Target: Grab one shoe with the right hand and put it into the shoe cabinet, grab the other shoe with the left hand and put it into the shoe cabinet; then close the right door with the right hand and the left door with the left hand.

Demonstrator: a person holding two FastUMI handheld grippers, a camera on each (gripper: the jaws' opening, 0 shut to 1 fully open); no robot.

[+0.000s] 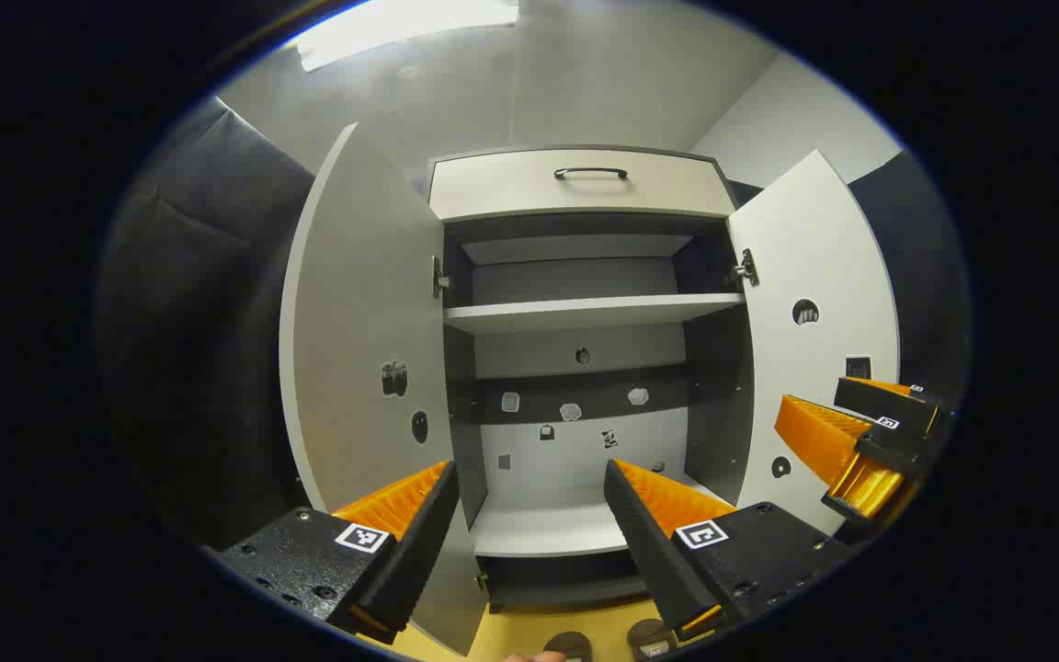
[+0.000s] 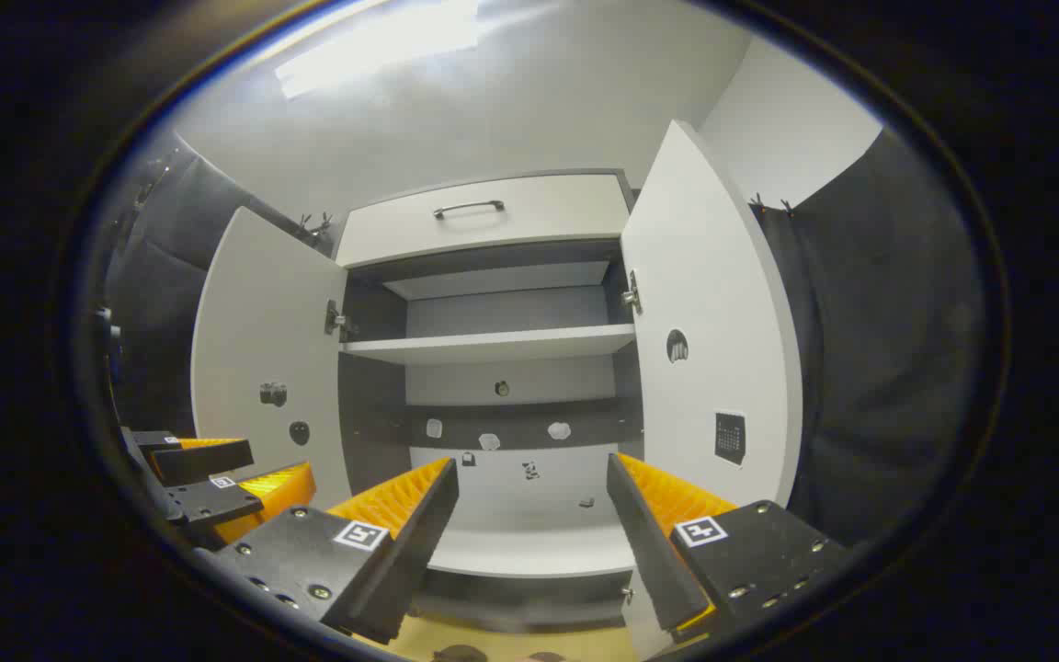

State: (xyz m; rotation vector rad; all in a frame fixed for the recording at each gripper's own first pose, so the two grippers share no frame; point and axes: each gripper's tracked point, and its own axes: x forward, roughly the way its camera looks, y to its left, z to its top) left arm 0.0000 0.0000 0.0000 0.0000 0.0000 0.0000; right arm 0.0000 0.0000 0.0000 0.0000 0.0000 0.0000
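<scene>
The cabinet [image 1: 585, 368] stands straight ahead with both doors swung wide open. The left door [image 1: 359, 322] and the right door [image 1: 814, 322] stick out toward the grippers. Inside, the top shelf [image 1: 585, 313] and the bottom shelf [image 1: 548, 529] are bare. A drawer [image 1: 580, 184] with a dark handle sits on top.

The left gripper [image 1: 529, 515] has its fingers spread apart and holds nothing. The right gripper [image 2: 534, 515] is spread apart too, with nothing between its fingers.

Two shoes [image 1: 608, 642] peek in at the bottom of the left gripper view, on the yellow floor [image 1: 529, 630] in front of the cabinet.
</scene>
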